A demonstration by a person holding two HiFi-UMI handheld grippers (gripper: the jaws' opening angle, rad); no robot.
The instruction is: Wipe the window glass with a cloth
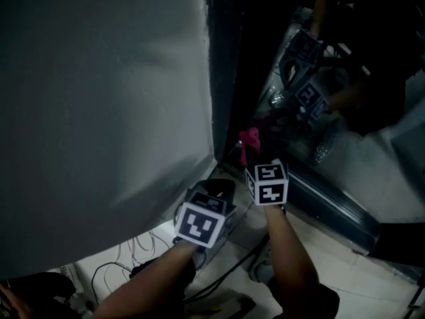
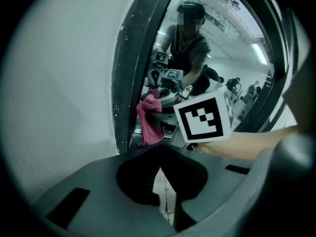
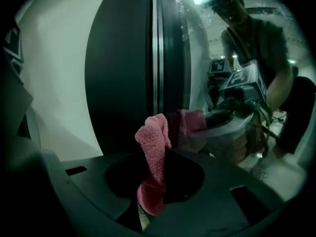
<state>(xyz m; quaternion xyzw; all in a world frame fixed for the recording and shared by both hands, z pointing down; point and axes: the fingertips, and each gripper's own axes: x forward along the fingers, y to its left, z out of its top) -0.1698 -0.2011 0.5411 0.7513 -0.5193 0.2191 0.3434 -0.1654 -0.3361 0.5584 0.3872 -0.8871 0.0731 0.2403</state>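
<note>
Right tool (image 1: 255, 157) is clamped on the pink cloth (image 1: 250, 138). In the right gripper view the cloth (image 3: 153, 157) sits pinched between the jaws of that tool (image 3: 148, 181), with one bunched end standing above them and a tail hanging below. The cloth is at the bottom corner of the window glass (image 1: 345, 131), right by the dark upright frame (image 1: 222, 78) and just above the lower rail (image 1: 332, 205). It is up close to the pane, but I can't tell if it actually touches. The pink reflection (image 3: 191, 125) shows in the glass (image 3: 202, 58) just beside the cloth, with the frame (image 3: 123, 73) to its left. Left tool (image 1: 218, 190) is lower and just to the left of the right one, near it but apart, pointed toward the same corner. In the left gripper view the jaws of the left tool (image 2: 159, 169) are drawn together, tips meeting, with nothing between them and a sliver of tiled floor visible below. That view also catches the cloth (image 2: 149, 117) against the frame (image 2: 131, 83), with the right tool (image 2: 160, 110) holding it. The glass mirrors the person and both tools. A pale sheet (image 1: 99, 111) fills the left side. There are floor tiles (image 1: 332, 264) and loose cables (image 1: 133, 258) underneath.
</note>
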